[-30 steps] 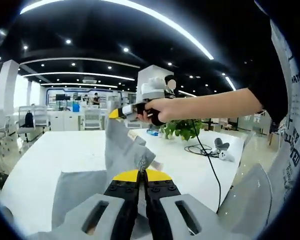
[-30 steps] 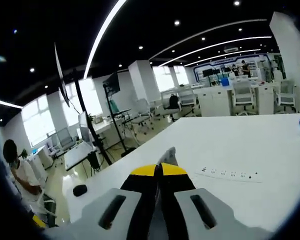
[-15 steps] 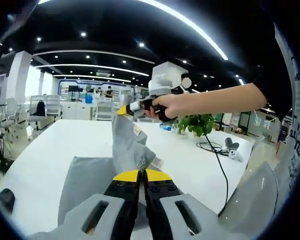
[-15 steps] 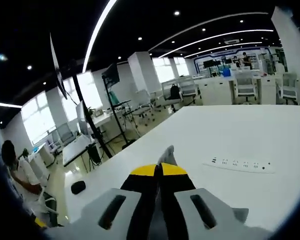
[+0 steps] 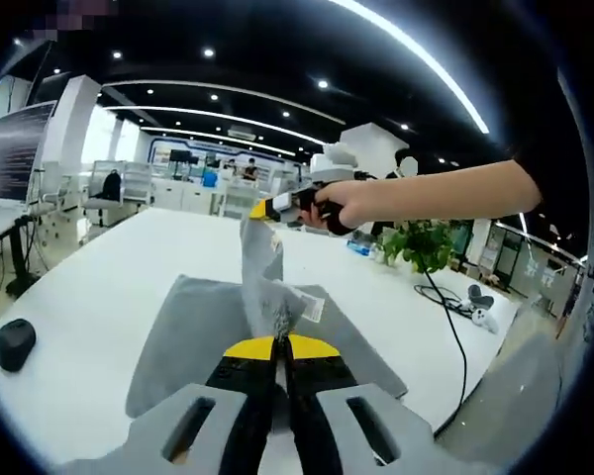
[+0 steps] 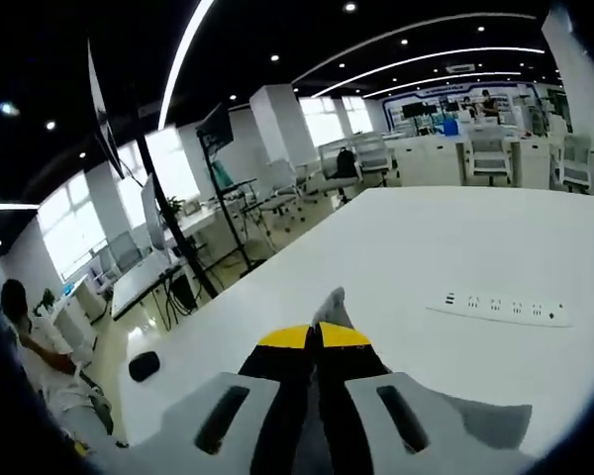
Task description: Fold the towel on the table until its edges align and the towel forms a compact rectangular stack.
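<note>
Two grippers, each closed on the grey towel point(image 5: 262, 327). In the left gripper view, left gripper point(image 5: 280, 343) with yellow tips pressed together on a bunched fold of cloth, the rest of the towel spread flat on the white table point(image 5: 109, 267) below. Further off in that view, right gripper point(image 5: 264, 209) held by a hand point(image 5: 351, 203), lifting a corner of the same towel so that a strip of cloth rises up from the table. A white label point(image 5: 312, 309) on the towel near the raised strip. On the table also a black mouse point(image 5: 14, 343) at the left edge, a green plant point(image 5: 423, 242) and a black cable point(image 5: 455, 307) at the far side.

In the right gripper view, right gripper point(image 6: 315, 334) tips shut on a small grey point of towel point(image 6: 330, 305). Beyond it, a white power strip point(image 6: 503, 309) on the table point(image 6: 396, 247), well apart from the gripper, and a black mouse point(image 6: 144, 365) near the table edge. A seated person point(image 6: 35, 346) at the left, beside the table.
</note>
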The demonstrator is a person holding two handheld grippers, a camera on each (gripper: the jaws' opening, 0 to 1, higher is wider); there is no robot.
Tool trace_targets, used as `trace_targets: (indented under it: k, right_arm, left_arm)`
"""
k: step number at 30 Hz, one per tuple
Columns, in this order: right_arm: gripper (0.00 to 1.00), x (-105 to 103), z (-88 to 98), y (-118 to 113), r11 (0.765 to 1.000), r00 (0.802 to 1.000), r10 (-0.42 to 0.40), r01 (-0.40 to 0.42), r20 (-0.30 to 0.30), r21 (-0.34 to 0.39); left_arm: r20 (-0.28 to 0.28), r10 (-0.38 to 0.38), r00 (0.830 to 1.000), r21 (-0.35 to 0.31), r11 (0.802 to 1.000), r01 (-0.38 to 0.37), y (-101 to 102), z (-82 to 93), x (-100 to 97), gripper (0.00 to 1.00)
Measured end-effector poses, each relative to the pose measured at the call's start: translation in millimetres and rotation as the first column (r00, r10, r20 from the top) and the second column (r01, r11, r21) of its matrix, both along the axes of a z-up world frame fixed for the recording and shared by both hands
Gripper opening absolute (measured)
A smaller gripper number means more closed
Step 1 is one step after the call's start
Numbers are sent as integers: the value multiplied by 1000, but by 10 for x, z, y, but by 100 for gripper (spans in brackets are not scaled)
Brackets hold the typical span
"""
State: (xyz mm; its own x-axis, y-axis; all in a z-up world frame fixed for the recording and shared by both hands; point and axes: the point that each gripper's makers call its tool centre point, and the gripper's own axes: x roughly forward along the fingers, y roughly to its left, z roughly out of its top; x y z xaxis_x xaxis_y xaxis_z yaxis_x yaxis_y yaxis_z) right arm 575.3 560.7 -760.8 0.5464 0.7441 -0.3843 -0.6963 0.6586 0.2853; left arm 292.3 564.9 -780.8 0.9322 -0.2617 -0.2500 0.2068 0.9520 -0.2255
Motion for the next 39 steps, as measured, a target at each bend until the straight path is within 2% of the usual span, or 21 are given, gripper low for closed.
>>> trace_targets:
  k: [6,9,16,23,24,27,30,34,39]
  right_arm:
    - [0,-4,-208,235,999,1000,-3,3,11,-46]
    - [0,53,-344,345,997,1000,-5,6,19,-80]
    - [0,51,-648,570,987,999,18,-14,27,-158]
    - [0,-9,-787,735,977,998,19,-8,54,-213]
    - [0,57,-836,761,975,998,16,-4,57,-221]
    - [0,83,-920,811,972,998,11,2,56,-234]
    - [0,49,-998,872,965,998,23,-5,66,-262]
    - [0,9,-1148,949,954,996,59,-37,65,-297]
    - [0,20,-1258,1007,953,997,59,-40,54,-300]
  left_arm:
    - [-30,53,998,-18,998,-54,166,-155,-17,3]
    - [-51,107,993,-24,994,-109,290,-261,-21,3]
    - [-87,167,982,-39,985,-170,461,-518,-19,3]
    - [-129,251,960,-56,964,-259,637,-748,-3,3]
    - [-134,257,957,-62,962,-267,649,-774,1,3]
    - [-151,283,947,-68,953,-296,676,-858,-2,3]
    - [-163,299,940,-84,945,-315,715,-910,-10,3]
    - [-177,325,929,-81,936,-342,735,-888,-38,4]
    - [-185,326,927,-93,933,-347,752,-899,-37,5]
